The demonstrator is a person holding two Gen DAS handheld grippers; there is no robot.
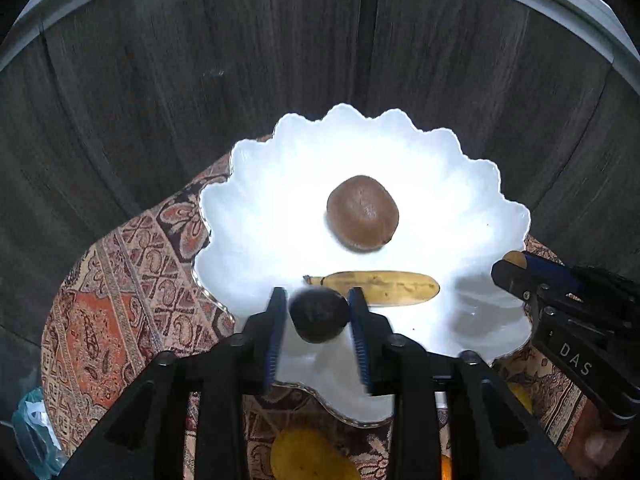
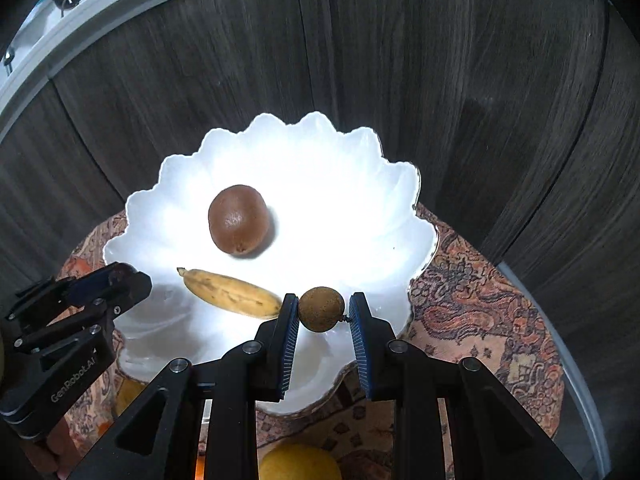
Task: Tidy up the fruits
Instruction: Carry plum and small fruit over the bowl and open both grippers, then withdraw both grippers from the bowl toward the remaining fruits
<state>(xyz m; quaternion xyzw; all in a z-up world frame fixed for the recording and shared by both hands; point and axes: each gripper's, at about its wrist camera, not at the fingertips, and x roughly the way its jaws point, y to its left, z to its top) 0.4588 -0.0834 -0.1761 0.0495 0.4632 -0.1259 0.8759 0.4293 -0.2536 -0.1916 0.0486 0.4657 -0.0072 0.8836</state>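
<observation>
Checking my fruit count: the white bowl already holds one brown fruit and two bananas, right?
Not quite. The right wrist view shows the white bowl holding one brown fruit and only one banana, not two.

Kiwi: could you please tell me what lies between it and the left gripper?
The banana, lying crosswise in the bowl; the left wrist view shows it.

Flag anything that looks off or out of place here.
Nothing is spilled or broken. The banana in the white bowl is freckled with brown spots, so it looks overripe. A yellow fruit lies on the patterned cloth outside the bowl, not yet gathered in.
</observation>
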